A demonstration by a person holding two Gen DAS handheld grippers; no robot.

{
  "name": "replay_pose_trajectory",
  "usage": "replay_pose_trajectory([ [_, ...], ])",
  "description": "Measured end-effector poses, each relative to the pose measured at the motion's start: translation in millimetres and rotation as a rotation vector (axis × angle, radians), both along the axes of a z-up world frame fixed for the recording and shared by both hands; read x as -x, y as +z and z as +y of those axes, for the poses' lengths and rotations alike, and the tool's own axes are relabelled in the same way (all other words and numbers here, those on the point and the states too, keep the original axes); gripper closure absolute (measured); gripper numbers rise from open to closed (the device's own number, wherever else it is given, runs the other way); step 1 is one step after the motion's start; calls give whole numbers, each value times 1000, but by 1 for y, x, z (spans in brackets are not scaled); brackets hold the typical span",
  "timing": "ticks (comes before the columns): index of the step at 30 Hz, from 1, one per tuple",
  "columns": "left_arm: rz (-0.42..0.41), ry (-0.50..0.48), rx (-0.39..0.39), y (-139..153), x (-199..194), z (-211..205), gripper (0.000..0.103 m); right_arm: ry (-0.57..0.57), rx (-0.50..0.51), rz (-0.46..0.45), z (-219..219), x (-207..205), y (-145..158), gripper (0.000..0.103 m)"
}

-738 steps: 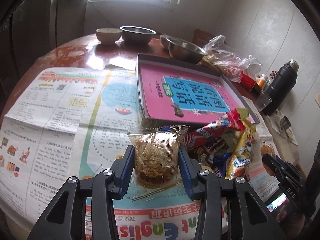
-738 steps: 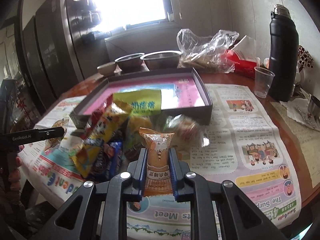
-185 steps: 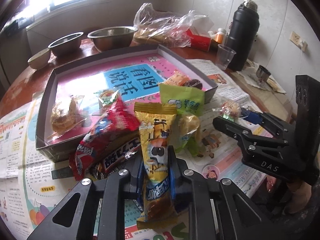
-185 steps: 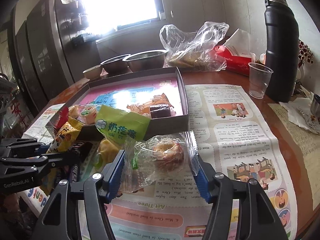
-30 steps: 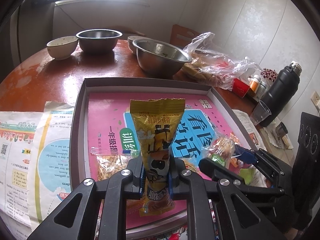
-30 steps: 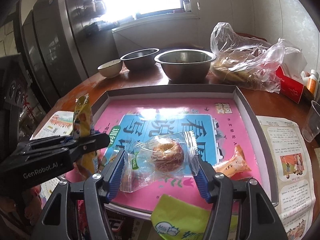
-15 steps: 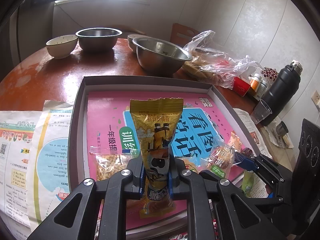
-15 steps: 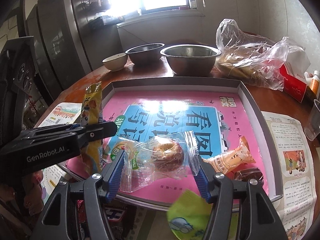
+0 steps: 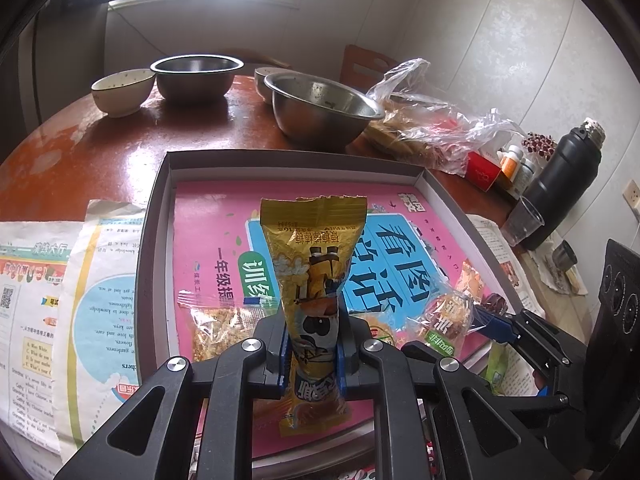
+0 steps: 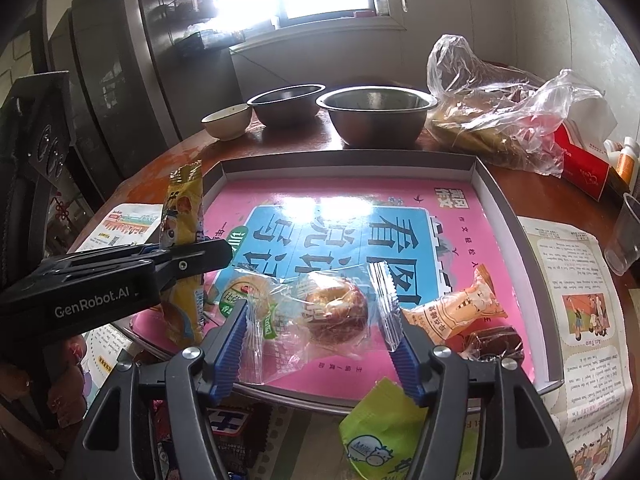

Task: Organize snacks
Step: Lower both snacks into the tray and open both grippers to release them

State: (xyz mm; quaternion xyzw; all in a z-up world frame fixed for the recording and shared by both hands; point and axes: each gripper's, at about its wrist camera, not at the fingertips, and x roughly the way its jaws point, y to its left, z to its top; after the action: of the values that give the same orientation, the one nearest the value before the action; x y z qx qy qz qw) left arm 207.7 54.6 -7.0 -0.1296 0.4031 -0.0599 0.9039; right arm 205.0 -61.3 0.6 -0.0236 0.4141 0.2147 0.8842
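Note:
My left gripper [image 9: 312, 340] is shut on a tall yellow snack packet [image 9: 316, 248], held upright over the near side of the shallow grey tray [image 9: 160, 216] with its pink printed floor. From the right wrist view this packet [image 10: 182, 216] stands at the tray's left edge. My right gripper [image 10: 320, 320] has a clear-wrapped round pastry [image 10: 336, 308] between its blue pads, low over the tray's front part. Its jaws are opening, with the pads still against the wrapper's edges. An orange packet [image 10: 452, 312], a dark packet [image 10: 492, 344] and a crumbly snack in clear wrap [image 9: 212, 328] lie in the tray.
A green milk packet [image 10: 380, 432] and other snacks lie just in front of the tray on newspaper [image 9: 100, 280]. Steel bowls [image 9: 320, 108], a ceramic bowl [image 9: 120, 88] and a crumpled plastic bag [image 10: 500, 104] stand behind it. A black flask [image 9: 560, 188] and plastic cup [image 9: 520, 220] are at the right.
The right gripper with the pastry has drifted a little nearer the tray's front right, and its jaws stand slightly wider. The left gripper and the yellow packet have kept still.

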Motion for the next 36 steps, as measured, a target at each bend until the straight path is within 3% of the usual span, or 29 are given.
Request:
replay_pose_trajectory([
  [17,11,-2,3,-2,-1,0,85,-43,-16,-12,-8,-1,4,36],
  [36,15,-6,3,-1,0,-2,55,-81,-34,-26,-18,0,11,35],
])
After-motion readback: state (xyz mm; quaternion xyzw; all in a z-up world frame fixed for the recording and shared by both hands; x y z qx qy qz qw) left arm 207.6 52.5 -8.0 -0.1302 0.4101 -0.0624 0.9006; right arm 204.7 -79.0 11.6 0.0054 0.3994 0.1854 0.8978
